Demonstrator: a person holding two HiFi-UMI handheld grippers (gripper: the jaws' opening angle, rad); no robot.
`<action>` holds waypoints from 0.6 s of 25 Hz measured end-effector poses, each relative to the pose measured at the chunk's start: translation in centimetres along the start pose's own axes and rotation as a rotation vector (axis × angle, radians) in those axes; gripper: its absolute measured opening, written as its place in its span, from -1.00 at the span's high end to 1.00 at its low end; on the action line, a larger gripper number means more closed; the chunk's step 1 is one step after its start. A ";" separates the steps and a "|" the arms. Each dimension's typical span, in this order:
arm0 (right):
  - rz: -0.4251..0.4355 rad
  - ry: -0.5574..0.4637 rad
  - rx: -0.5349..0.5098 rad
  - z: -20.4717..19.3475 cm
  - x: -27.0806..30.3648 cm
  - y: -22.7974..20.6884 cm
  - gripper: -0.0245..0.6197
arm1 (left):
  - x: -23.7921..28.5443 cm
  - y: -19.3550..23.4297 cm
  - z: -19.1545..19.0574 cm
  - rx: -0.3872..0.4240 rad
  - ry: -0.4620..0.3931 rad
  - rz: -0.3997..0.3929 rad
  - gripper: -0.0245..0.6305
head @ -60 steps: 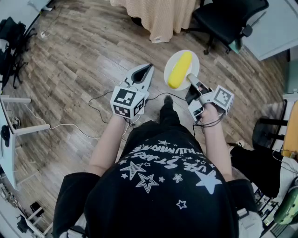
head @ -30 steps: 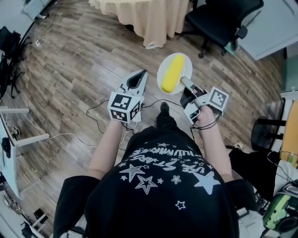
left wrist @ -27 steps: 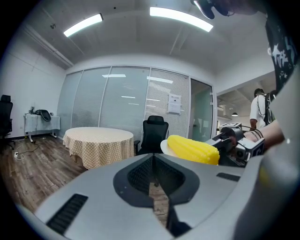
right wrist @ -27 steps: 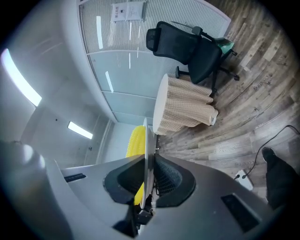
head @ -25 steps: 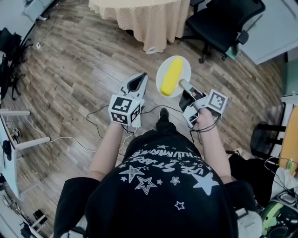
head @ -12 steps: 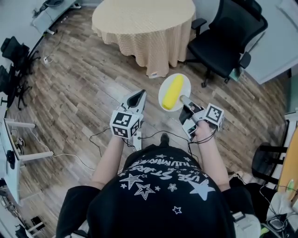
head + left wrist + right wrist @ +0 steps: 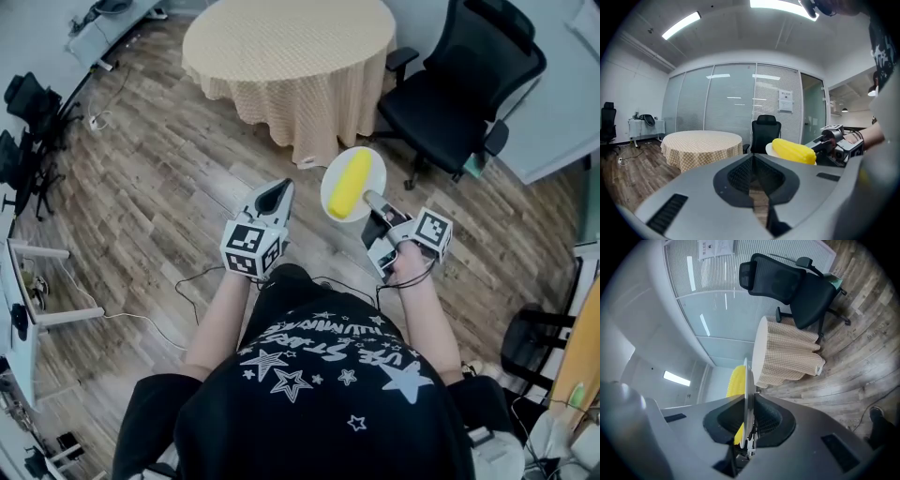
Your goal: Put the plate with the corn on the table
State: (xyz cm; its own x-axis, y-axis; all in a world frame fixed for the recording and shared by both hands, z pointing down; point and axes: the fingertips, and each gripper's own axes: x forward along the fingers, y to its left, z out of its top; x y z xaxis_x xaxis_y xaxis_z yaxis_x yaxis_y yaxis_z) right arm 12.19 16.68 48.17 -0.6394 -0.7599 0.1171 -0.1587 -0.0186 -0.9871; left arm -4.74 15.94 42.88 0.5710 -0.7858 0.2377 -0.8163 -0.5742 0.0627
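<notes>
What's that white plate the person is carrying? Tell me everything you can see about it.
The plate is small, round, white and smooth, perhaps ceramic or plastic. It is held about level in the air over the wooden floor, short of the round cloth-covered table. A yellow corn cob lies along its middle. The right gripper is shut on its near rim, one jaw on each face; nothing else touches it.
</notes>
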 end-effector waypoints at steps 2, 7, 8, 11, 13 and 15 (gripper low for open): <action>0.002 -0.003 0.003 0.7 0.0 -0.1 0.77 | 0.5 -0.4 -0.2 0.002 0.012 -0.010 0.90; 0.001 -0.008 -0.006 1.9 0.8 -0.1 0.77 | 1.3 0.3 0.0 0.018 0.029 -0.018 0.90; -0.001 -0.011 -0.006 2.1 1.1 -0.1 0.77 | 1.6 0.7 0.1 0.018 0.030 -0.019 0.90; -0.001 -0.018 -0.004 2.9 2.6 -0.3 0.77 | 3.0 2.2 0.1 0.013 0.031 -0.031 0.90; -0.005 -0.026 -0.008 3.4 3.4 -0.5 0.77 | 4.2 3.0 0.0 0.005 0.028 -0.047 0.90; -0.010 -0.036 -0.011 4.0 4.2 -0.6 0.77 | 5.4 3.6 -0.1 0.014 0.033 -0.067 0.90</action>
State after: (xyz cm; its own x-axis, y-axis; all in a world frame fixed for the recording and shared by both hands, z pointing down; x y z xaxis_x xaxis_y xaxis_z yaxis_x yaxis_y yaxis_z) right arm 12.65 10.93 48.81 -0.6101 -0.7828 0.1227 -0.1733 -0.0193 -0.9847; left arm -4.59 9.62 44.44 0.6211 -0.7375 0.2654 -0.7748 -0.6287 0.0662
